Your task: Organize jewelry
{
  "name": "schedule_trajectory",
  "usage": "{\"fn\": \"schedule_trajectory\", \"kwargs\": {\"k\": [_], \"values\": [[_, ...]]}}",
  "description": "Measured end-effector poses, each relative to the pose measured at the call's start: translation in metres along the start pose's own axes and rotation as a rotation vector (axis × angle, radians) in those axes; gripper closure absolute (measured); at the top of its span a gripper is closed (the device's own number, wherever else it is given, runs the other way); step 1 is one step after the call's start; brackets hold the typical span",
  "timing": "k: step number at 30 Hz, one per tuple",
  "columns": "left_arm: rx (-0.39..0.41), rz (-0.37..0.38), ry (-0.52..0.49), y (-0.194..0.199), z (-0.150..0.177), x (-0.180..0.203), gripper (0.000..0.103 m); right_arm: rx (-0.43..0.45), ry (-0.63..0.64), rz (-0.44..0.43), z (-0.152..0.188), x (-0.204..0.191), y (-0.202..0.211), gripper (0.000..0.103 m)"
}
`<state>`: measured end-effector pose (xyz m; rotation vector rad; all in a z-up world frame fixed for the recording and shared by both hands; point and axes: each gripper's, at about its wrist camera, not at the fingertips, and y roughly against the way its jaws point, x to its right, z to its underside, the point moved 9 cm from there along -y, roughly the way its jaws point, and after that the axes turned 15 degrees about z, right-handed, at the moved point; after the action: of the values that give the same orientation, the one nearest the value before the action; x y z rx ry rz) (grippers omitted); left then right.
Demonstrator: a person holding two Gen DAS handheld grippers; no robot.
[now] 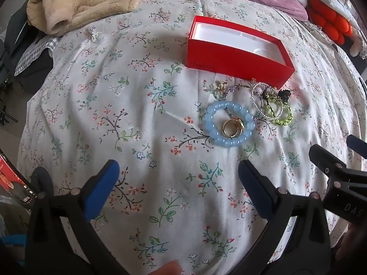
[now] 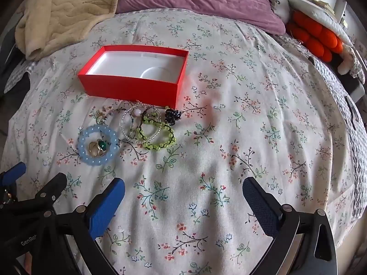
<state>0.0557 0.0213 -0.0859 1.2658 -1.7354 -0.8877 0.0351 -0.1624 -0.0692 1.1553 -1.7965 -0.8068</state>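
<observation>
**Mia:** What was on the bed?

**Ben:** A flowery sheet (image 2: 229, 137) covered it. A red box (image 2: 128, 89) sat on the sheet. It was open on top and white inside. Nothing lay in it.

**Mia:** Where was the jewelry?

**Ben:** Just in front of the box, on the sheet. In the right wrist view it was at about ten o'clock. A blue bead bracelet (image 2: 98, 145) lay flat there. Gold rings (image 2: 97, 149) sat inside its circle, and one had a green stone. At three o'clock from it lay a green bead bracelet (image 2: 158, 135), with thin clear bead loops (image 2: 128, 123) partly over it. A small black bead piece (image 2: 173, 114) lay close to the box corner.

**Mia:** And the grabbers?

**Ben:** The right gripper (image 2: 183, 204) had its blue pads (image 2: 107, 206) spread wide. It held nothing. The left gripper (image 1: 179, 188) was wide too, with only sheet between its fingers. Both pointed down at the bed, near the jewelry but not touching it.

**Mia:** Anything else?

**Ben:** A tan blanket (image 2: 64, 11) was at eleven o'clock, a purple pillow (image 2: 201, 0) at twelve, and an orange cushion (image 2: 316, 36) at two.
</observation>
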Motion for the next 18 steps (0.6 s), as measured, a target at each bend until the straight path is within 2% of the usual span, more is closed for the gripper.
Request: {"fn": "schedule_trajectory", "kwargs": {"k": [18], "values": [[-0.003, 0.004, -0.003, 0.0022, -0.0013, 0.0006, 0.0, -0.002, 0.005, 0.006, 0.0003, 0.0023, -0.0022, 0.0]]}}
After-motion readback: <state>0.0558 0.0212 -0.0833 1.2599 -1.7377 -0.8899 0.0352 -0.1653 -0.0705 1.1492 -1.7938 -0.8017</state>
